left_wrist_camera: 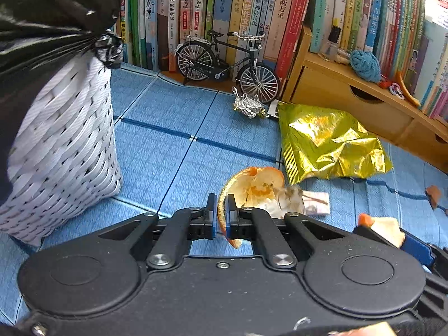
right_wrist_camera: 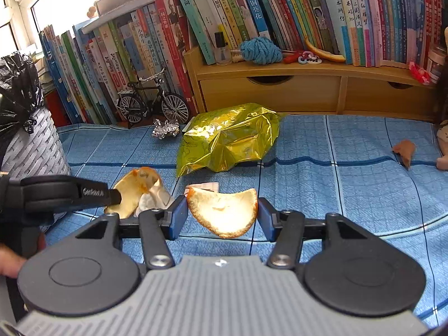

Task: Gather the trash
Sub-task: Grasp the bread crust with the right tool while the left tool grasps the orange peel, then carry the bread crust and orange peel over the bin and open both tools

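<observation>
1. Orange peel (left_wrist_camera: 252,187), curled with its pale pith showing, has its thin edge pinched between the nearly closed blue-padded fingers of the left gripper (left_wrist_camera: 221,215), just above the blue checked cloth (left_wrist_camera: 168,162).
2. Against that peel lie a crumpled clear wrapper (left_wrist_camera: 289,198) and a small folded paper packet (left_wrist_camera: 316,203) on the cloth.
3. A second, flatter piece of peel (right_wrist_camera: 224,212) sits between the spread fingers of the right gripper (right_wrist_camera: 222,217); the left pad touches its edge, while the right pad stands just beside it, so a firm grip is not clear.
4. Beyond the peels, a crinkled gold foil bag (right_wrist_camera: 229,140) lies on the cloth, with a ball of silver foil (right_wrist_camera: 165,128) just beside its far corner.
5. A small brown scrap (right_wrist_camera: 404,149) lies well apart, to the right.
6. To the left stands a white woven basket (left_wrist_camera: 61,145) lined with a black plastic bag (left_wrist_camera: 50,8).
7. At the back, a model bicycle (left_wrist_camera: 226,58) stands before a row of upright books (left_wrist_camera: 252,5), next to a wooden shelf with drawers (right_wrist_camera: 280,92).
</observation>
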### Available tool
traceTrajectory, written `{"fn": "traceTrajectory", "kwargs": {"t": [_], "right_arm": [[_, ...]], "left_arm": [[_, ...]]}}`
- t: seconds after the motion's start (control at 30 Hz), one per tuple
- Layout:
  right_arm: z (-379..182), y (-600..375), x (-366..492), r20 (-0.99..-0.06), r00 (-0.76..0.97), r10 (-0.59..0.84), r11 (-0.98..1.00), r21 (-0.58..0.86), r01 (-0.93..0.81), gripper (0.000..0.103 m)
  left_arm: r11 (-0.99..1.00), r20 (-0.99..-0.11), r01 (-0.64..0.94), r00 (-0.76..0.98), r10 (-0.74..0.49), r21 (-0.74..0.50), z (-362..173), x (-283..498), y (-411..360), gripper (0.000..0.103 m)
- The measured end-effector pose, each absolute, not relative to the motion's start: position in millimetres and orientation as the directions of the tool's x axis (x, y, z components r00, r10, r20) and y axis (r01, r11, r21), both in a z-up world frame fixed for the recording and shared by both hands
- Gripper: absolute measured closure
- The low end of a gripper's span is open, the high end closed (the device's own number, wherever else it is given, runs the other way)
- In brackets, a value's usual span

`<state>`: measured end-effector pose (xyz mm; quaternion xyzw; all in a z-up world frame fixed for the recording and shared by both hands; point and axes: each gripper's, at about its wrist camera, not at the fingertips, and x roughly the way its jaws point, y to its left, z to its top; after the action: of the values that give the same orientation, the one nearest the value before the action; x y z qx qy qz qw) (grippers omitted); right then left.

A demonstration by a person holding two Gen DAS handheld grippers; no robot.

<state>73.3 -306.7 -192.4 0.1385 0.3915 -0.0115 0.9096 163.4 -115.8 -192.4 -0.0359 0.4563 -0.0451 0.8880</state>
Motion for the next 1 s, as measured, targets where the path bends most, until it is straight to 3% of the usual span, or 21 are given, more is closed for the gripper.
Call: {"fn": "traceTrajectory", "kwargs": {"t": [0.5, 0.6, 0.73, 0.8, 0.9, 0.93, 0.97, 1.0], "right_arm": [[-195.6, -313.6, 73.1, -0.729, 0.682, 0.062, 0.954, 0.244, 0.174, 0.045], [-196.7, -314.8, 73.4, -0.734, 0.677, 0.058, 0.953, 0.243, 0.181, 0.045], [-197.1, -315.9, 73.2, -0.737, 0.673, 0.057, 0.952, 0.244, 0.186, 0.045], [-197.0, -315.8, 73.3, -0.739, 0.671, 0.059, 0.951, 0.245, 0.186, 0.045], [-196.6, -314.9, 73.4, -0.742, 0.668, 0.063, 0.952, 0.246, 0.184, 0.045], [-196.1, -314.6, 73.7, -0.742, 0.667, 0.065, 0.952, 0.246, 0.182, 0.045], [-195.5, -314.1, 73.8, -0.743, 0.666, 0.067, 0.952, 0.247, 0.180, 0.045], [-194.5, -313.3, 73.5, -0.742, 0.667, 0.069, 0.952, 0.248, 0.178, 0.045]], "left_arm": [[0.980, -0.828, 0.187, 0.537, -0.161, -0.070, -177.8, 126.6, -112.7, 0.096], [0.976, -0.814, 0.213, 0.559, -0.160, -0.046, -176.6, 119.0, -115.3, 0.091], [0.977, -0.803, 0.213, 0.578, -0.148, -0.027, -184.1, 126.4, -123.1, 0.068], [0.972, -0.807, 0.233, 0.572, -0.147, -0.012, -192.0, 133.8, -128.7, 0.065], [0.972, -0.803, 0.233, 0.580, -0.139, 0.000, -197.5, 141.4, -130.4, 0.072], [0.976, -0.806, 0.218, 0.578, -0.123, 0.007, -197.6, 144.7, -129.4, 0.089], [0.978, -0.805, 0.207, 0.583, -0.107, 0.021, -195.5, 145.7, -128.3, 0.099], [0.978, -0.806, 0.206, 0.581, -0.110, 0.015, -193.7, 146.6, -126.6, 0.098]]}}
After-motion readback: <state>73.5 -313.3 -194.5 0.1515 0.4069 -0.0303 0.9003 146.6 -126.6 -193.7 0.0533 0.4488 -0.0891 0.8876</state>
